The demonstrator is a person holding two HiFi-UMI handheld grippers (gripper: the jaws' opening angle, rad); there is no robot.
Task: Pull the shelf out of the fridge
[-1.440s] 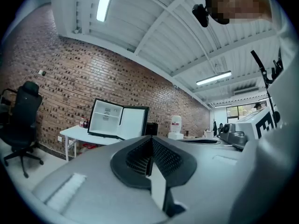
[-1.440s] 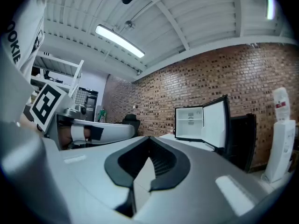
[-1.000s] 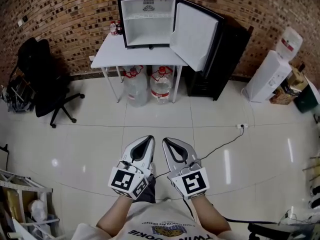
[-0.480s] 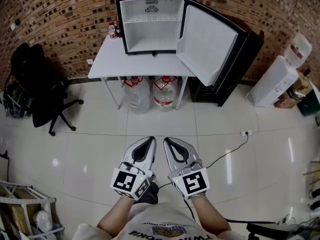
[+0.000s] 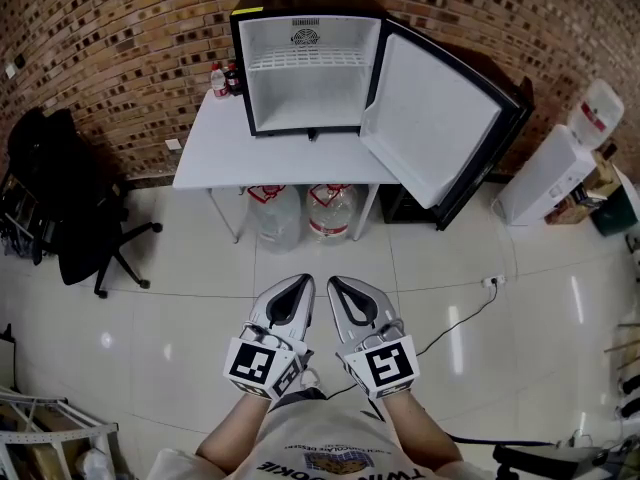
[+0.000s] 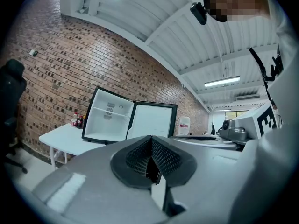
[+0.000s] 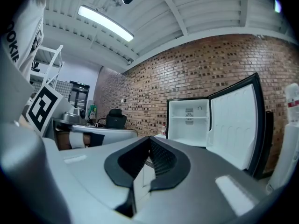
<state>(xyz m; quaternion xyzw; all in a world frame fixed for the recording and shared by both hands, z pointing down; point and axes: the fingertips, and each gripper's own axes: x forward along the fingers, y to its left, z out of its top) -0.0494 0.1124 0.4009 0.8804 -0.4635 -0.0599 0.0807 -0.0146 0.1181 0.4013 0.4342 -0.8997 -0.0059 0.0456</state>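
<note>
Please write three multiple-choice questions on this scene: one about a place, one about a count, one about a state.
1. Where does the fridge stand? A on a sofa; B on a stool; C on the table.
2. How many jugs stand under the table? A one; B two; C four.
3. The fridge door is: A open; B shut; C taken off.
Answers: 1 C, the fridge sits on the white tabletop; 2 B, two jugs show between the legs; 3 A, the door swings wide to the right.

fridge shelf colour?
White. The shelf is a wire rack high in the fridge; the head view shows it best.
</note>
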